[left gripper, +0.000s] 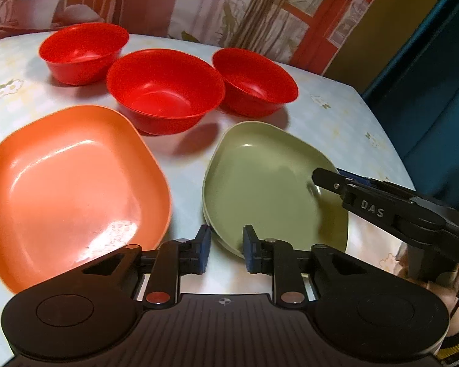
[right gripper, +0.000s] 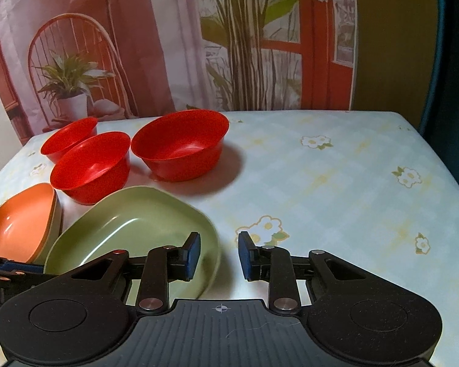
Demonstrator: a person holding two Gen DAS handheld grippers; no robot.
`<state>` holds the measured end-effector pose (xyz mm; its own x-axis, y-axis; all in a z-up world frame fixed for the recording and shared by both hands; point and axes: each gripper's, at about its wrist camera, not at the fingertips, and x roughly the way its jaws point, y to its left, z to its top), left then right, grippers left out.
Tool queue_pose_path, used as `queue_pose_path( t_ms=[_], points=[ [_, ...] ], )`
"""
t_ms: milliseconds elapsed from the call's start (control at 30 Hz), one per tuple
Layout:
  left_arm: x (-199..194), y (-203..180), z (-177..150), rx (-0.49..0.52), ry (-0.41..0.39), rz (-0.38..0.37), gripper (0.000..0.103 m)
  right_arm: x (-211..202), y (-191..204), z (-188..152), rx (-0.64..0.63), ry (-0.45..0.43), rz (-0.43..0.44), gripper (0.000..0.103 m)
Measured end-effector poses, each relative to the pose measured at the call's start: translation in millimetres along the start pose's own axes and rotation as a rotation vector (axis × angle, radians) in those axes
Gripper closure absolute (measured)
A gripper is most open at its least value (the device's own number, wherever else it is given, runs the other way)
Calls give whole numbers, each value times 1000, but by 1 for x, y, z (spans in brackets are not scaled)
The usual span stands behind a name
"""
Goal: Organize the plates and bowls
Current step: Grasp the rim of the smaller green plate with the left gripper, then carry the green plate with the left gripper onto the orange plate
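A green plate [left gripper: 260, 183] [right gripper: 131, 229] lies on the flowered tablecloth near the front. My left gripper [left gripper: 226, 250] straddles its near-left rim, one blue pad inside and one outside, shut on the rim. My right gripper [right gripper: 219, 253] holds the opposite rim in the same way and shows from the side in the left wrist view [left gripper: 330, 180]. An orange plate [left gripper: 70, 189] [right gripper: 18, 226] sits just left of the green one. Behind both plates stand three red bowls [left gripper: 82, 52] [left gripper: 165, 91] [left gripper: 254, 82], upright, empty and close together.
The table [right gripper: 336, 183] stretches bare to the right of the bowls as far as its right edge. A printed backdrop [right gripper: 199, 46] with plants hangs behind the far edge. A hand and a striped sleeve [left gripper: 456, 345] show at the lower right.
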<state>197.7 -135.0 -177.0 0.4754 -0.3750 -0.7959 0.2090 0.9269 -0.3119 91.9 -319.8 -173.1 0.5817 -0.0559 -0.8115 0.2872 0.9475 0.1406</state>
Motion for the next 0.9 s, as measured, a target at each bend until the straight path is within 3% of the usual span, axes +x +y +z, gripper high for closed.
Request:
queue_pose_path(
  t_ms=[267, 900],
  points=[
    [-2, -4, -1, 22, 1, -12, 79, -4, -5, -2, 14, 8, -9, 89],
    [-34, -7, -4, 69, -46, -77, 79, -56, 3, 1, 6, -39, -52, 89]
  ],
)
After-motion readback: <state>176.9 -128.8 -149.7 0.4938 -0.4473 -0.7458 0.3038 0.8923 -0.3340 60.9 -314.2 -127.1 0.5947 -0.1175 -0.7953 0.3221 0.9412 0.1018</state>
